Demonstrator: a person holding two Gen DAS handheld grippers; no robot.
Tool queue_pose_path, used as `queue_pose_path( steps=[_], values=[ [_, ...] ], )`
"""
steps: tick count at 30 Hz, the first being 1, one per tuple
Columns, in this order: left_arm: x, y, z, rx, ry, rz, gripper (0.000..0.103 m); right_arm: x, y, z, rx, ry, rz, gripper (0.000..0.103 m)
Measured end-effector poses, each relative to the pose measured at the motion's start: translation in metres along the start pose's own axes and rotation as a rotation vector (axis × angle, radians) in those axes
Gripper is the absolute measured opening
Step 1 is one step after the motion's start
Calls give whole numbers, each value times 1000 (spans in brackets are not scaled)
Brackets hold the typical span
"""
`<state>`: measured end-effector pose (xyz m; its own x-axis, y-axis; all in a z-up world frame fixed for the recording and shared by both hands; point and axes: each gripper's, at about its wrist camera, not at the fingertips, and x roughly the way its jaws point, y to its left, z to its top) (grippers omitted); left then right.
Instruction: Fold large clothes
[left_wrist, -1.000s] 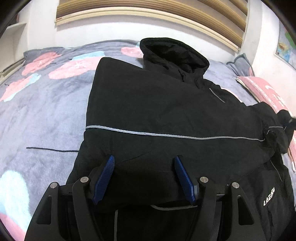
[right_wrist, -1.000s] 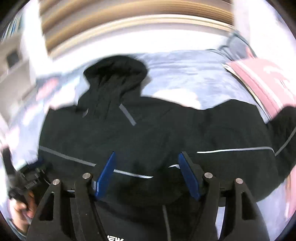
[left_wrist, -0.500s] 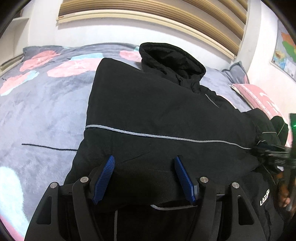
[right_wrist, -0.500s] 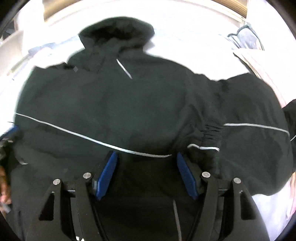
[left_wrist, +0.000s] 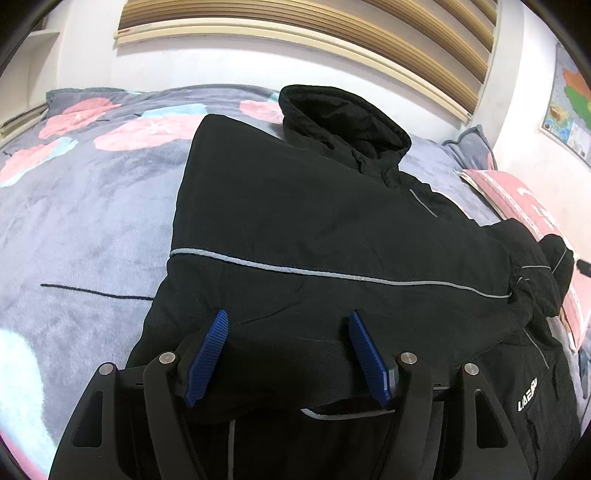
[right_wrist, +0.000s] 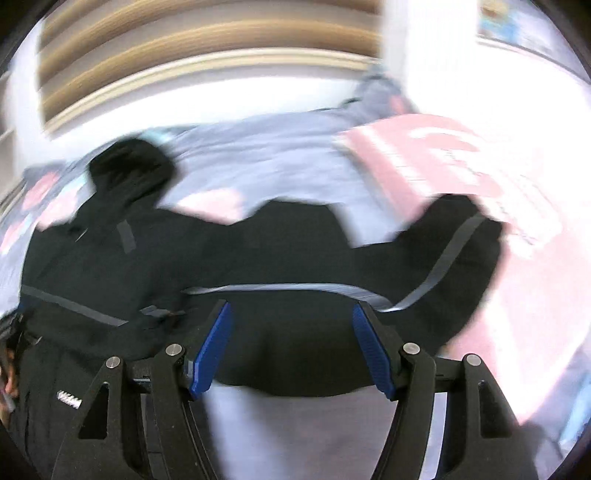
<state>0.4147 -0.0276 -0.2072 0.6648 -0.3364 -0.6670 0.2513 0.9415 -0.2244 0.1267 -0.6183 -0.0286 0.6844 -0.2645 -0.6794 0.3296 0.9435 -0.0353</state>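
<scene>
There is one big black jacket (left_wrist: 332, 229) with one hood (left_wrist: 343, 118) at the top middle of the left wrist view, lying on one grey blanket (left_wrist: 85, 221) with pink and blue spots. There are two grippers, the left gripper (left_wrist: 288, 350) and the right gripper (right_wrist: 291, 343), each low in its own view, and each has two blue fingers (left_wrist: 207, 354). One pink pillow (left_wrist: 517, 199) lies at the right edge, and one map (left_wrist: 569, 103) hangs on the wall at the upper right.

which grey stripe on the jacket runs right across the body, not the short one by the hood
The long grey stripe crossing the black jacket from edge to edge, just beyond the left gripper; the short stripe slants beside the hood.
</scene>
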Motion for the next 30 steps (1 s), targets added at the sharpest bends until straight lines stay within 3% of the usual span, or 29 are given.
queue_pose_path(
  steps=[3, 8, 12, 15, 16, 17, 18, 19, 23, 25, 27, 30],
  values=[
    [1, -1, 0, 1, 1, 3, 70, -1, -67, 18, 103, -36, -52, 71],
    [3, -4, 1, 10, 1, 12, 71, 35, -147, 37, 271, 25, -65, 72],
    [5, -3, 2, 5, 1, 5, 71, 80, -158, 39, 297, 129, -1, 73],
    [6, -3, 2, 11, 1, 9, 72, 102, -146, 43, 244, 134, -30, 73],
    [7, -3, 2, 13, 1, 10, 73, 105, -143, 43, 230, 134, -40, 71],
    [7, -3, 2, 14, 2, 11, 73, 108, -137, 45, 209, 126, -65, 44],
    [8, -4, 2, 16, 3, 13, 73, 111, -134, 48, 191, 122, -71, 26],
    [8, -4, 2, 17, 3, 14, 73, 108, -130, 48, 174, 104, -72, 16],
    [9, -4, 3, 19, 3, 15, 73, 50, -126, 51, 113, -60, -191, 15],
    [9, -4, 3, 20, 3, 16, 73, 17, -147, 50, 161, -136, -234, 15],
    [9, -4, 4, 19, 3, 15, 73, 4, -174, 43, 262, -143, -227, 14],
    [9, -4, 3, 18, 3, 14, 73, 30, -193, 27, 330, -41, -238, 14]
  ],
)
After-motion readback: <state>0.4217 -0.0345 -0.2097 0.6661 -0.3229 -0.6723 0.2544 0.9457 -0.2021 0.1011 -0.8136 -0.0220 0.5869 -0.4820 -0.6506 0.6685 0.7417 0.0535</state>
